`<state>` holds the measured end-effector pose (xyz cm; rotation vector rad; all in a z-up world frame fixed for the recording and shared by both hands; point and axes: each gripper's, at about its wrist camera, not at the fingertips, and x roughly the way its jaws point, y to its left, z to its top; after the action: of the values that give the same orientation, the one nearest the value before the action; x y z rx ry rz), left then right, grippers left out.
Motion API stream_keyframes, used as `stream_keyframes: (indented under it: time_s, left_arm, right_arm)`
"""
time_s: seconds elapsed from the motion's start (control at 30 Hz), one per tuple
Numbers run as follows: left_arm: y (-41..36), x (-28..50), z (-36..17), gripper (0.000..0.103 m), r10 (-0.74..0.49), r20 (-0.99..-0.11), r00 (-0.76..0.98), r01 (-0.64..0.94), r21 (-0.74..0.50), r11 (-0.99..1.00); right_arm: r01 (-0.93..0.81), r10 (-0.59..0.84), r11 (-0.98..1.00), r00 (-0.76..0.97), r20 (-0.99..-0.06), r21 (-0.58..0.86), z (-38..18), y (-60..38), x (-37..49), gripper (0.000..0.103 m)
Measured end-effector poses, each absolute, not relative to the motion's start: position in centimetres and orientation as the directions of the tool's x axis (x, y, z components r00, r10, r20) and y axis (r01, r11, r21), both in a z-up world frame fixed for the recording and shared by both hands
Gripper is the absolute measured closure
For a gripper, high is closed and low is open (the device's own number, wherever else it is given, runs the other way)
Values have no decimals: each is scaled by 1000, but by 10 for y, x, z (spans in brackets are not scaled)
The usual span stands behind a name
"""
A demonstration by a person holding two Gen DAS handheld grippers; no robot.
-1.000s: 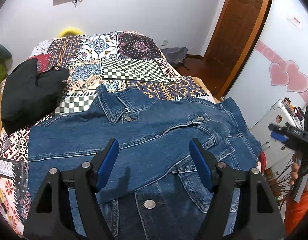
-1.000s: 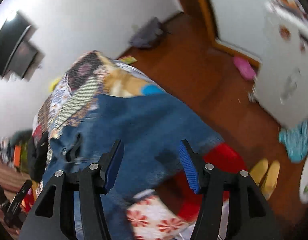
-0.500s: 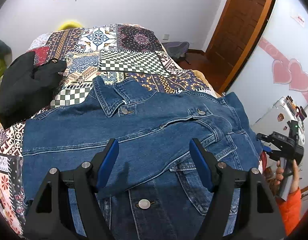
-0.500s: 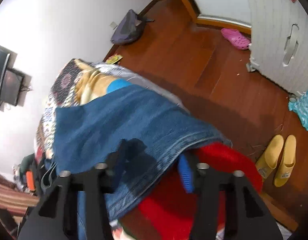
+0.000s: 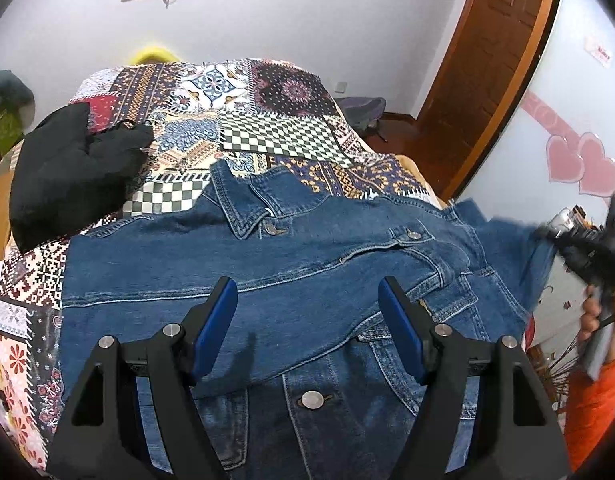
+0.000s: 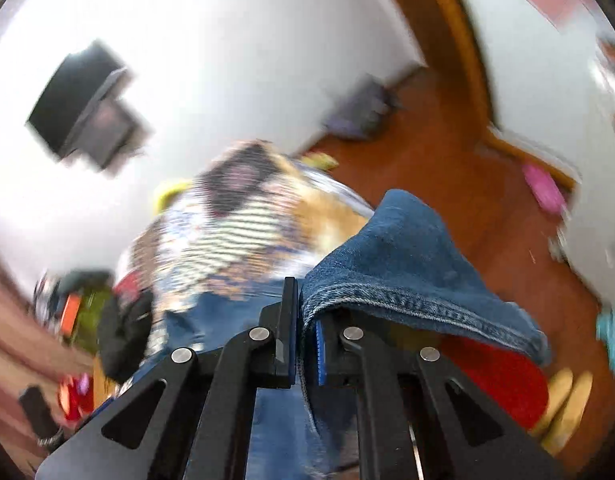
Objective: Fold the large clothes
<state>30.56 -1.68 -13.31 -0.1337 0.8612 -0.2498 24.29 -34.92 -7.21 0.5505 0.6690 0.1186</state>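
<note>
Jacket [image 5: 291, 264] spread on quilt [image 5: 267, 120] under wide left gripper [image 5: 307, 312]; right gripper [image 6: 305, 320], just closed, pinches hem.

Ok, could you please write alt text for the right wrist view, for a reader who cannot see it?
The right gripper is shut on a hem of the blue denim jacket, which drapes over its right finger. Behind, blurred by motion, are a patchwork bed cover, a wooden floor and a white wall.

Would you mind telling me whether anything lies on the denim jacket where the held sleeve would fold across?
Nothing visible does. The right gripper is shut on the sleeve, and the denim jacket is bare on top. The black garment lies beside it on the quilt.
</note>
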Motion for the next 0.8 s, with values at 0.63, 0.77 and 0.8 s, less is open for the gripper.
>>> stream_keyframes:
  time_s: [0.63,0.77,0.8]
  left_arm:
    - [20,291,-129,31,-263,-713,650,123,-243,962]
    - [18,292,-130,31,-267,-713,649,119,-251,961]
    - [17,292,-130,31,-268,-713,648,121,-251,960]
  right_arm:
    - [-236,463,886,495,-735,399,-113,-197,237,91]
    - [-214,432,899,577,-693,382,-95,-214,232,50]
    - [-200,418,904,600,-682,379,-93,-217,234,48]
